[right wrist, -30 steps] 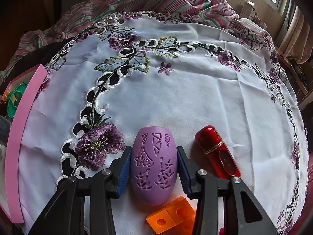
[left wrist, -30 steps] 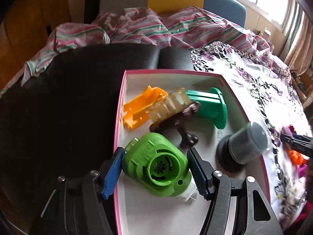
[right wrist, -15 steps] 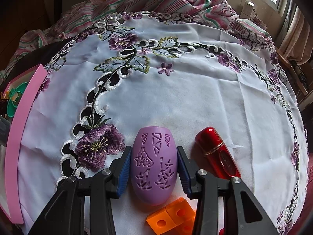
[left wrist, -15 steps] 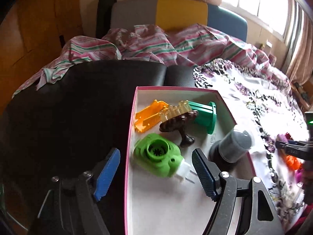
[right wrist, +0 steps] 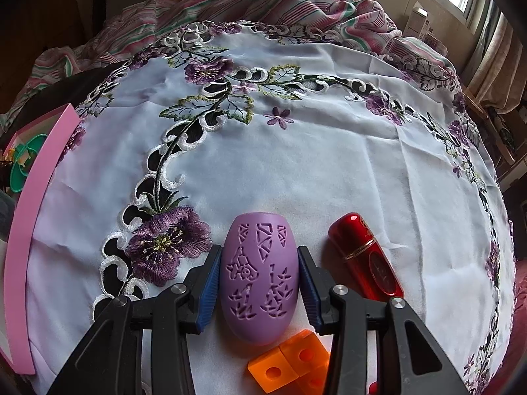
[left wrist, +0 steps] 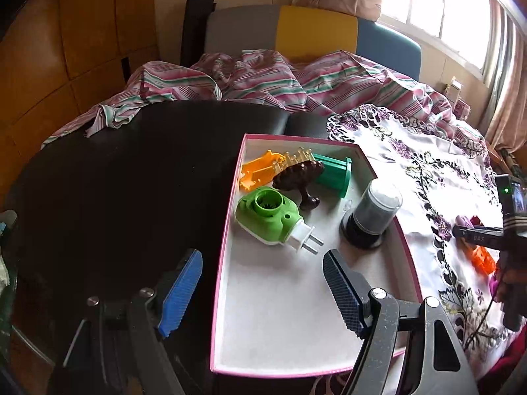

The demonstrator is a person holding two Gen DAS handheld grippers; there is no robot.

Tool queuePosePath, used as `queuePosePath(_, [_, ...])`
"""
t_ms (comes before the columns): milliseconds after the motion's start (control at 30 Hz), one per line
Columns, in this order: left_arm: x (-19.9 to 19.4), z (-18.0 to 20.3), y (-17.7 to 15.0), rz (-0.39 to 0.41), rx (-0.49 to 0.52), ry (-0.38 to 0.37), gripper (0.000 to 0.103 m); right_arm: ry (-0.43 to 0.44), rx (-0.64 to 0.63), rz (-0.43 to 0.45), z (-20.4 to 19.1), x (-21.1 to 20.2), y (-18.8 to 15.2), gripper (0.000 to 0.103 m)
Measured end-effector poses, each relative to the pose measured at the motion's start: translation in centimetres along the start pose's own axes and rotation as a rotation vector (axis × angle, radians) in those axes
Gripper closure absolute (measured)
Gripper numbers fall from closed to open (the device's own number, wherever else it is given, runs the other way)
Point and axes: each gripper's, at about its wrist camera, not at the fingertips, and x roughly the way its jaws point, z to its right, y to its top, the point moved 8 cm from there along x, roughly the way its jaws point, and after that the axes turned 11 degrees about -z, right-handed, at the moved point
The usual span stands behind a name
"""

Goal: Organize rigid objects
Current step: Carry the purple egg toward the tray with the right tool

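Two grippers: left one empty, right one gripping.
Left gripper (left wrist: 262, 291): jaws wide, just been opening, nothing between the pads; hovering over near-left part of pink-rimmed box (left wrist: 227, 240), one blue finger (left wrist: 180, 293) out over the black table (left wrist: 115, 181).
Box contents: green plug-in device (left wrist: 268, 215) with white two-pin plug, lying free near left wall; brown comb-like piece (left wrist: 298, 176) just behind it, touching the orange plastic part (left wrist: 258, 169) and green spool (left wrist: 334, 171) at far end; grey cylindrical jar (left wrist: 374, 214) upright by right wall.
Box place: on black table, right rim against edge of embroidered white tablecloth (right wrist: 296, 151).
Right gripper (right wrist: 260, 284): narrow opening, both pads pressed on sides of purple carved egg-shaped shell (right wrist: 260, 276); shell resting on tablecloth near its near edge.
Beside shell: red metallic cylinder (right wrist: 364, 256) lying just right of right finger, apart from shell; orange holed cubes (right wrist: 290, 363) just below shell at near edge, contact unclear.
Pink box wall (right wrist: 36, 217): at left edge of right-wrist view, well apart from shell.
Background: striped bedding (left wrist: 263, 79) beyond far table edge.
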Motion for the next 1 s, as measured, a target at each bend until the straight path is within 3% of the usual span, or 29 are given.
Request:
queuePosePath(533, [0.1,0.1,-0.5,-0.015,-0.003,0.002,0.026,-0.012,-0.002,0.003,-0.1,-0.3,0.0,0.059])
queuePosePath(1000, [0.1,-1.4,-1.0,-0.018,-0.028,0.025,0.027,0.028,-0.004,0.004,-0.8,-0.6,0.0,0.059])
